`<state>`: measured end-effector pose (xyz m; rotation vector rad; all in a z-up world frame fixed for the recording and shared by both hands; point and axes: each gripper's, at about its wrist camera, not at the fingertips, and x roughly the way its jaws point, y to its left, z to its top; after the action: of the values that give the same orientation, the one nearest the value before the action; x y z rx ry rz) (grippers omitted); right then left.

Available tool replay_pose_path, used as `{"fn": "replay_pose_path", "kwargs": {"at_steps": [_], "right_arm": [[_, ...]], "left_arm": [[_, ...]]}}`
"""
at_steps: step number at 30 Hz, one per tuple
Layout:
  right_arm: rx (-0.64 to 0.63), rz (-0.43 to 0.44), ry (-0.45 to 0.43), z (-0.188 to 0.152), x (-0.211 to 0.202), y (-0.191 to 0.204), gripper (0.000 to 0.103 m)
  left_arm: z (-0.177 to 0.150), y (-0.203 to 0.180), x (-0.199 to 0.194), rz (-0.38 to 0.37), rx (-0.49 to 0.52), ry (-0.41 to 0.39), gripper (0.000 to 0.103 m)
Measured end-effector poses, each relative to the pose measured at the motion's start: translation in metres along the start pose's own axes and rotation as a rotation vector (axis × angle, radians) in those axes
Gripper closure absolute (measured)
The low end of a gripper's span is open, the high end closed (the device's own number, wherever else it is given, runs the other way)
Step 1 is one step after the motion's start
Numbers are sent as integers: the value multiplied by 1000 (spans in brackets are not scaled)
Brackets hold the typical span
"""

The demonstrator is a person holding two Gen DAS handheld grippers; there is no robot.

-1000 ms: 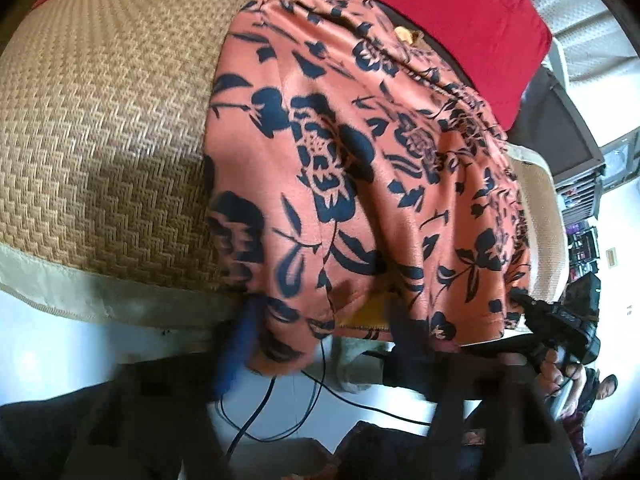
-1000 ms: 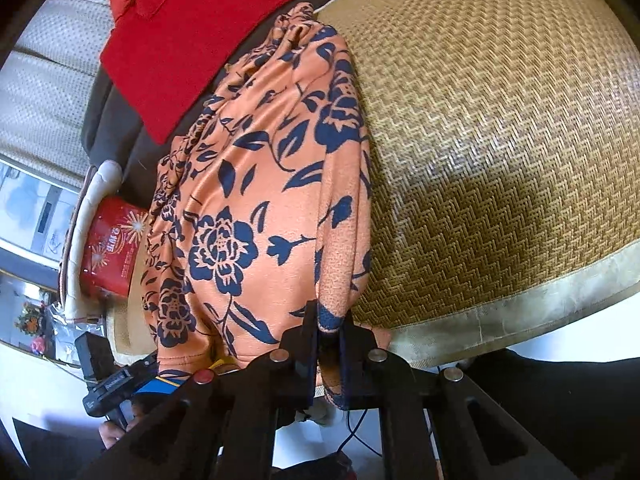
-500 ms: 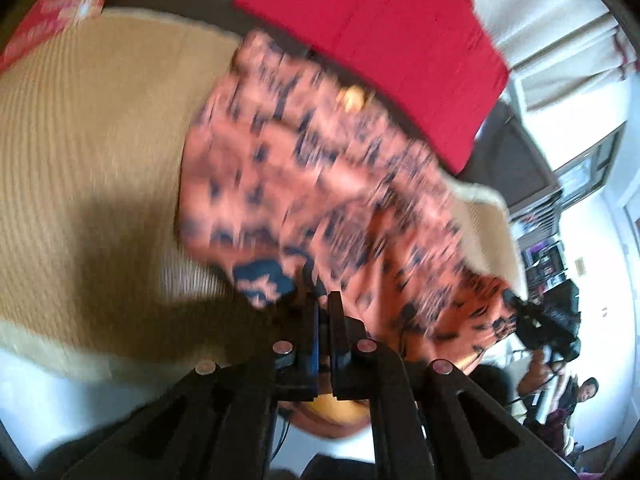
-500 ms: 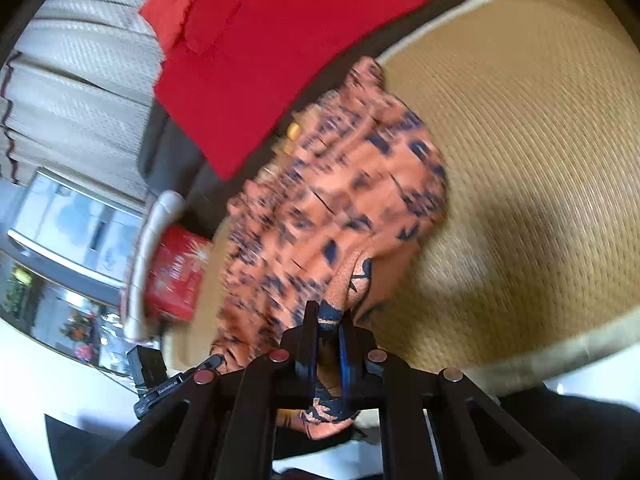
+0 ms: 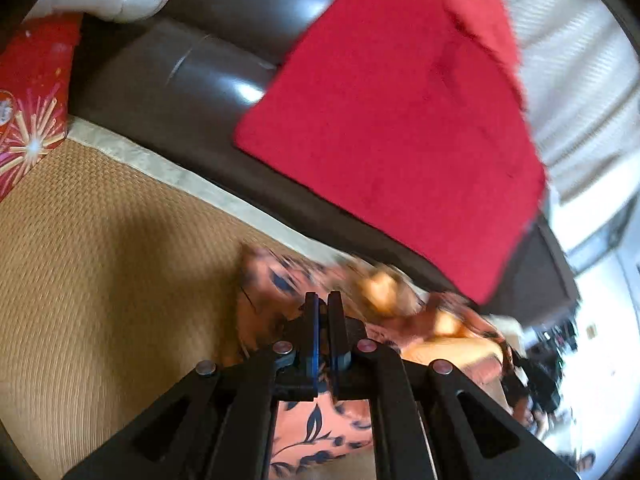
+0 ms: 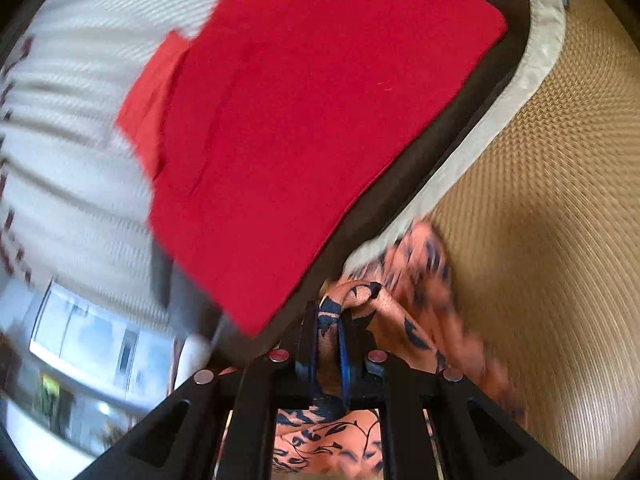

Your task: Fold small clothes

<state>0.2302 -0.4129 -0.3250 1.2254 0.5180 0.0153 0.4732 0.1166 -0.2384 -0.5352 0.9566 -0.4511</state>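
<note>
floral garment (image 5: 280, 284) motion-blurred, lower part hidden behind fingers (image 5: 310, 320)

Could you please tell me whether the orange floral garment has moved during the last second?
Yes. The orange floral garment was carried up the woven tan mat toward the red cloth.

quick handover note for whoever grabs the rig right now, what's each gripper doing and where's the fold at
Left hand-held gripper: shut on the orange floral garment.
Right hand-held gripper: shut on the same garment, cloth bunched between its fingers.
Where things are: the garment is held over the woven mat, near its back edge; the frames are blurred. A red cloth lies behind on the dark sofa.
Done: both grips are secure.
Left: probably lay the held edge down, release, smooth, then finish the remaining folds.
</note>
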Motion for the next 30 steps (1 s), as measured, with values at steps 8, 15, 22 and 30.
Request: {"fn": "replay_pose_path", "kwargs": {"at_steps": [8,15,22,30], "right_arm": [[235,-60,96,32,110,-74,79],[131,-49,-161,43,78,-50,7],[-141,-252,-85,29,73,-15,15],[-554,-371,75,-38,142,62,34]], "left_arm": [[-2,52,69,153,-102,-32,100],[-16,-6,34,193,68,-137,80],[-63,-46,42,228,188,-139,43],[-80,-47,90,432,264,-35,44]]}}
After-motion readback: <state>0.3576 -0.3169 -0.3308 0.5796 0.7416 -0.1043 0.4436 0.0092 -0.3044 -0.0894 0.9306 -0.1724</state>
